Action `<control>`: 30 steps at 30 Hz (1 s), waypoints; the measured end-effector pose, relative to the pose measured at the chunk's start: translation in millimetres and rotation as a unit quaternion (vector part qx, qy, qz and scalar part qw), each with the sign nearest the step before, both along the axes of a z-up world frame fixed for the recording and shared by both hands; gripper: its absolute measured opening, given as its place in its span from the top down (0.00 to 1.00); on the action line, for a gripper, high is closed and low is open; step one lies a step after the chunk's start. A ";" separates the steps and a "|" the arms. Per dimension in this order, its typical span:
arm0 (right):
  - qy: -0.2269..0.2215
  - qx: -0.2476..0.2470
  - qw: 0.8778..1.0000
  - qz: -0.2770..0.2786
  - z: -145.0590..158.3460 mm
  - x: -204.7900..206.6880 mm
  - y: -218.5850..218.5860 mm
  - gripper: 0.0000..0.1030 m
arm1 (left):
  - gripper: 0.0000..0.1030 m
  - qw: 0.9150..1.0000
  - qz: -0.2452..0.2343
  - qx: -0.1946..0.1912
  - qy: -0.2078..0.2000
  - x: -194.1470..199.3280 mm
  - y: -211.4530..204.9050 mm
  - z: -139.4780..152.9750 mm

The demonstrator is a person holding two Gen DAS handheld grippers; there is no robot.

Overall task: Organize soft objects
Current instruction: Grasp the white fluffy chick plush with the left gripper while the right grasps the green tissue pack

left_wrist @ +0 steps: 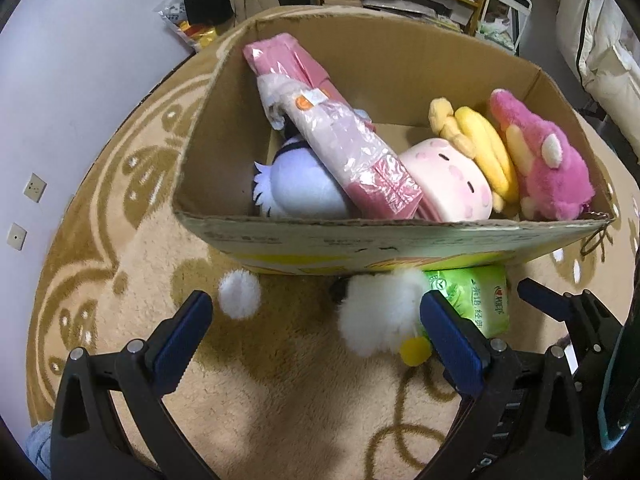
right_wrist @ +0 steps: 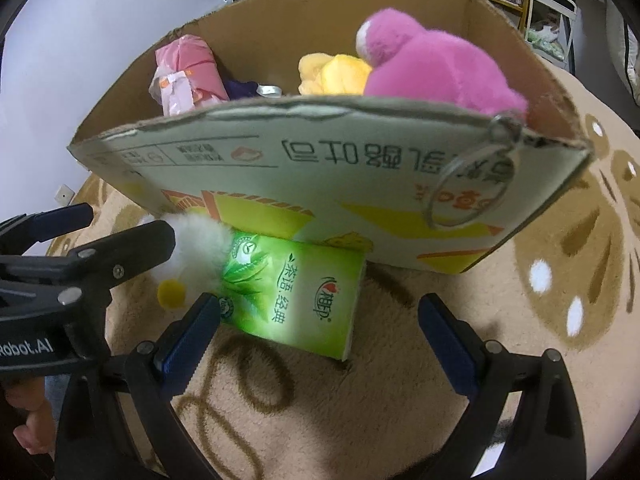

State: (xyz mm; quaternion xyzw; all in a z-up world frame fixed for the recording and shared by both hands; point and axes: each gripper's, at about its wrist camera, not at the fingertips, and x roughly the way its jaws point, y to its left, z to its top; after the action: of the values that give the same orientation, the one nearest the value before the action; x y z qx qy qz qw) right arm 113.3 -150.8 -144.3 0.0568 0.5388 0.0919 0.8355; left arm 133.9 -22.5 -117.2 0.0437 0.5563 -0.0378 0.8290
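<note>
Carpet (left_wrist: pixel 280 400) lies nearest, and over it both tools hang spread wide with nothing between their pads: the left gripper (left_wrist: pixel 316 332) brackets the white fluffy toy (left_wrist: pixel 378 316), and the right gripper (right_wrist: pixel 318 330) faces the green tissue pack (right_wrist: pixel 292 292). Both soft things rest on the rug, touching each other, tucked against the front wall of the cardboard box (left_wrist: pixel 400 240). For a clean pick, the left tool probably does best to close low across the toy's body rather than on its loose white pompom (left_wrist: pixel 239 294), then lift high over the rim before letting go; the right should span the pack's narrow sides. Inside the box, a lilac plush (left_wrist: pixel 296 188), a wrapped pink bundle (left_wrist: pixel 320 120), a pale pink plush (left_wrist: pixel 452 184), a yellow plush (left_wrist: pixel 484 148) and a magenta plush (left_wrist: pixel 548 160) crowd the floor. The toy's shape is hard to read, half hidden behind a finger, and the pack's far end slips under the box's edge.
</note>
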 end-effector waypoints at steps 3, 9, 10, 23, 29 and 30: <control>0.002 0.005 1.000 0.004 -2.0 2.3 1.1 0.00 | 0.00 1.000 0.002 0.014 0.003 4.2 -2.4 -5.5; 0.003 0.002 1.000 0.010 -3.8 8.0 8.0 0.00 | 0.00 1.000 0.004 0.016 0.011 10.4 -3.8 -13.5; 0.002 0.002 1.000 0.009 -3.6 7.5 7.1 0.00 | 0.00 1.000 0.005 0.015 0.012 11.5 -3.9 -14.4; 0.006 0.005 1.000 0.014 -19.7 16.2 28.6 0.00 | 0.20 0.999 0.018 -0.017 0.042 17.7 -4.0 -36.5; 0.009 0.008 1.000 0.012 -23.9 16.0 26.9 0.00 | 0.61 0.997 -0.001 -0.050 0.053 12.6 -7.6 -37.7; 0.010 0.010 1.000 0.010 -24.6 16.6 27.3 0.00 | 0.64 0.997 -0.004 -0.053 0.053 11.4 -8.9 -36.7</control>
State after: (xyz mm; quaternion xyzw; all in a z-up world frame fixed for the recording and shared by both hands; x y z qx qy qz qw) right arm 129.9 -123.5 -168.8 0.0604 0.5468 0.1051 0.8284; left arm 145.3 -31.4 -154.0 -0.0004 0.5963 -0.0733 0.7994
